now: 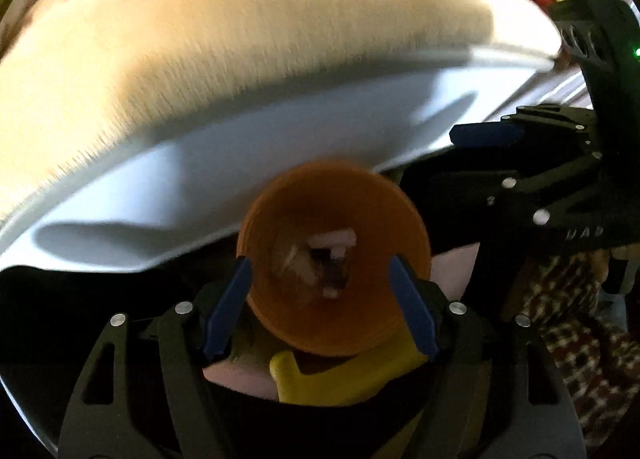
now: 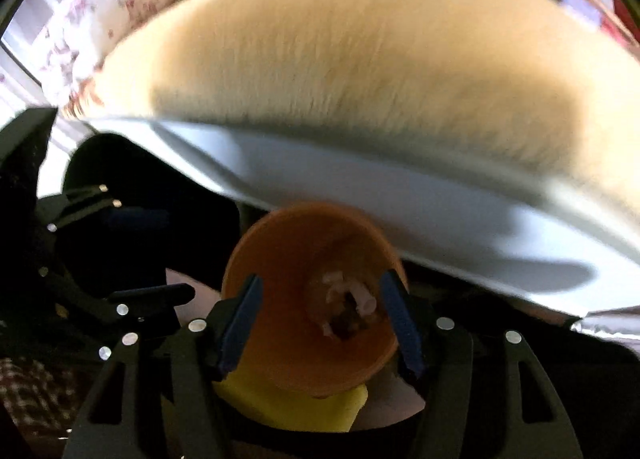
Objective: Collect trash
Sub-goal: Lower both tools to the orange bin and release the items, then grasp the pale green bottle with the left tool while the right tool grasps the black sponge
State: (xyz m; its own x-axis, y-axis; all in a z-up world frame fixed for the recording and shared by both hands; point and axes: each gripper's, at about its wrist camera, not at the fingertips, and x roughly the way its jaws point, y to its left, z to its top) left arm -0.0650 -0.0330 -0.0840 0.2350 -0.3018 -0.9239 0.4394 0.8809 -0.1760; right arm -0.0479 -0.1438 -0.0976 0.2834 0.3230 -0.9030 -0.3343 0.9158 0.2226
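Both tongs point steeply down with jaws apart, gripping nothing. An orange cup (image 1: 334, 259) (scraps inside, blurred) sits below the left tongs (image 1: 320, 307) and right tongs (image 2: 320, 323), atop a yellow item (image 1: 340, 379), beside a white-edged, tan fuzzy surface (image 1: 240, 39).

One orange cup (image 1: 336, 259), one yellow item (image 1: 344, 379), one white tray (image 1: 160, 187), two grippers (image 1: 320, 307)

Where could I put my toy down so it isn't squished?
The furry tan cushion top looks bare, bordered by the white edge below. Down low it's crowded: orange cup, yellow thing and both grippers.
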